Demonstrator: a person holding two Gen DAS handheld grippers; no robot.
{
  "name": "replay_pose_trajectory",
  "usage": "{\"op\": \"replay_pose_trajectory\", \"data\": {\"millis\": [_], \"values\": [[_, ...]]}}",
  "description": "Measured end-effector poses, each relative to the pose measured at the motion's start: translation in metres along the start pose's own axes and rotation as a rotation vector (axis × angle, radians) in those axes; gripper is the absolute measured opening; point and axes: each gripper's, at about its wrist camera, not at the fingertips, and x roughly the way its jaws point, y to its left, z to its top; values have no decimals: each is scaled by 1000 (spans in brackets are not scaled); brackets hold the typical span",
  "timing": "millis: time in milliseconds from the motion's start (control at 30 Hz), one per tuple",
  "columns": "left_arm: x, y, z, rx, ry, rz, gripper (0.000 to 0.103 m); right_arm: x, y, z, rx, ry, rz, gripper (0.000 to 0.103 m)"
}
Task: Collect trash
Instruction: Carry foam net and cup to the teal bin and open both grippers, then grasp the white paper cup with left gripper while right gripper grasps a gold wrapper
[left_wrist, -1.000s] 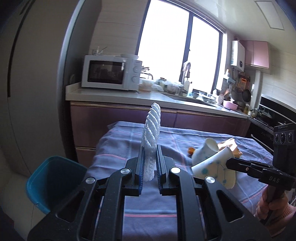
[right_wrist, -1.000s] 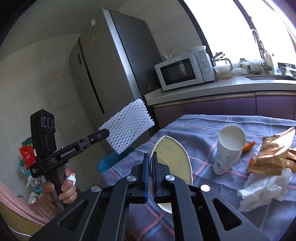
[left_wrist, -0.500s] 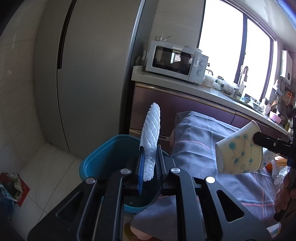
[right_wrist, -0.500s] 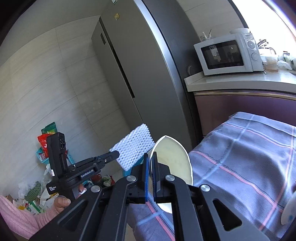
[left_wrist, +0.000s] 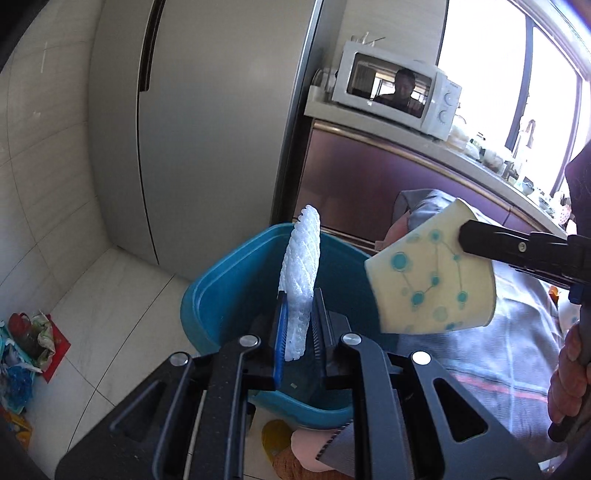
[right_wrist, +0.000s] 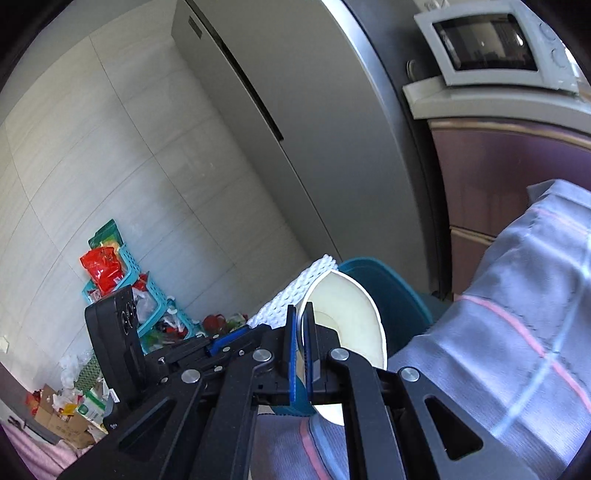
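Observation:
My left gripper (left_wrist: 298, 332) is shut on a white foam net sleeve (left_wrist: 301, 280) and holds it upright over the open teal bin (left_wrist: 236, 280) on the floor. My right gripper (right_wrist: 302, 332) is shut on the rim of a paper cup (right_wrist: 347, 314). In the left wrist view the cup (left_wrist: 432, 280) shows cream with teal dots, just right of the foam and above the bin's right side. The foam (right_wrist: 295, 295) and the bin (right_wrist: 384, 291) also show in the right wrist view, beyond the cup.
A grey fridge (left_wrist: 207, 122) stands behind the bin. A microwave (left_wrist: 395, 96) sits on the counter. The table with a plaid cloth (right_wrist: 517, 332) is right of the bin. Baskets and litter (right_wrist: 118, 280) lie on the floor at left.
Both grippers swung left from the table to above the teal bin, carrying the foam sleeve and the cup. Both stay shut on their items.

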Motion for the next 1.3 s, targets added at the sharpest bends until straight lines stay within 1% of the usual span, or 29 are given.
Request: {"op": "replay_pose_trajectory", "data": {"millis": [133, 233, 300, 367, 433, 500, 567, 667, 733, 800, 967, 1000, 1100, 1233, 1300], "values": [[13, 6, -4, -11, 19, 19, 14, 28, -3, -1, 24, 69, 4, 3], [22, 9, -5, -23, 32, 35, 14, 42, -4, -3, 39, 109, -17, 5], [30, 10, -7, -29, 39, 43, 18, 48, -4, -4, 44, 131, -30, 7], [35, 11, -9, -36, 48, 47, 19, 53, -3, -4, 42, 143, -45, 7], [40, 9, -7, -38, 50, 55, 22, 55, -2, -5, 38, 145, -64, 11], [43, 9, -8, -42, 51, 55, 24, 56, -4, -6, 40, 143, -78, 20], [42, 7, -10, -45, 46, 57, 24, 51, -6, -8, 38, 133, -88, 20], [35, 6, -13, -44, 27, 56, 29, 40, -10, -10, 36, 109, -96, 20], [29, 2, -11, -39, 11, 51, 30, 28, -9, -11, 27, 87, -94, 22], [22, -3, -9, -31, -8, 41, 34, 11, -6, -14, 3, 57, -91, 30], [-3, -28, -1, 10, -71, -18, 42, -43, 0, -23, -42, -21, -117, 37], [-7, -34, 0, 18, -80, -38, 45, -57, 0, -27, -47, -43, -129, 37], [-20, -58, 3, 60, -104, -111, 49, -95, -5, -37, -44, -100, -171, 40], [-31, -96, 3, 127, -112, -213, 51, -148, -16, -57, -21, -176, -250, 41], [-36, -118, 0, 166, -112, -266, 52, -175, -24, -68, -3, -211, -306, 41]]}}
